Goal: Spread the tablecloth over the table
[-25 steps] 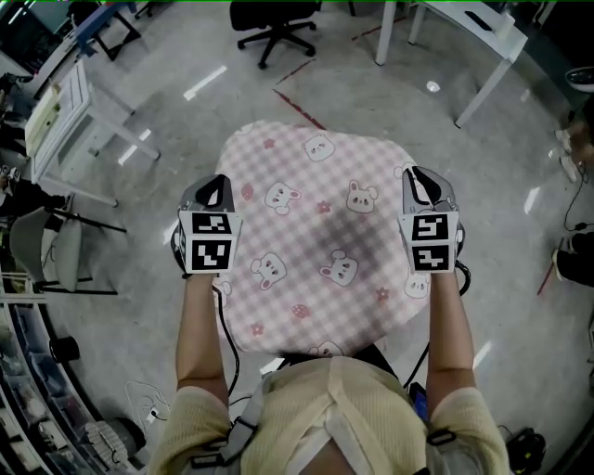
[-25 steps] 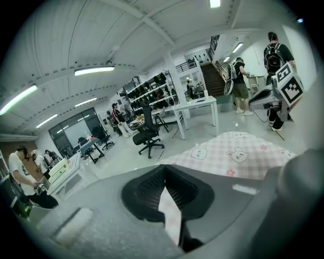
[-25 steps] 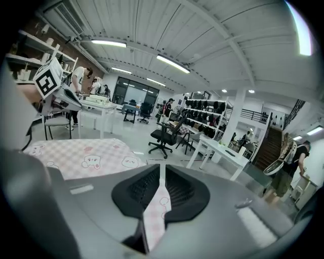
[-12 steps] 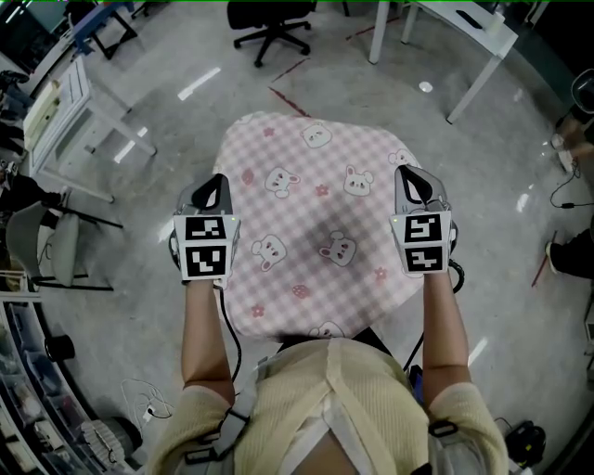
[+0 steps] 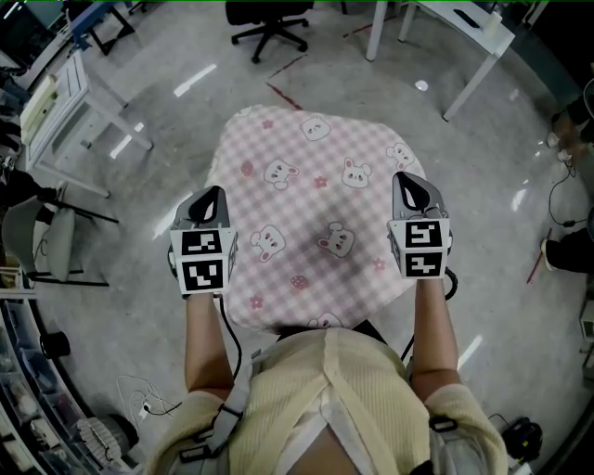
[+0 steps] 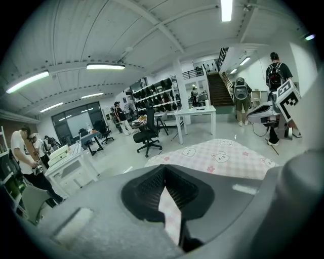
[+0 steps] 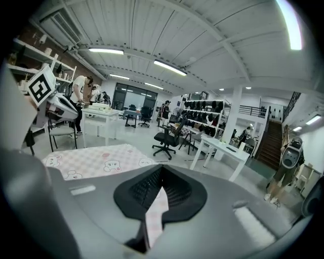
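Between your two grippers, the pink checked tablecloth (image 5: 311, 186) is stretched out nearly flat above the grey floor (image 5: 186, 111), with its bunny prints facing up. Your left gripper (image 5: 210, 195) has its jaws closed on a strip of the cloth at the left edge. Your right gripper (image 5: 409, 181) pinches the right edge the same way. You hold the two level and well apart. Beyond the cloth's far edge stand a black office chair (image 5: 269, 19) and a white desk (image 5: 450, 28).
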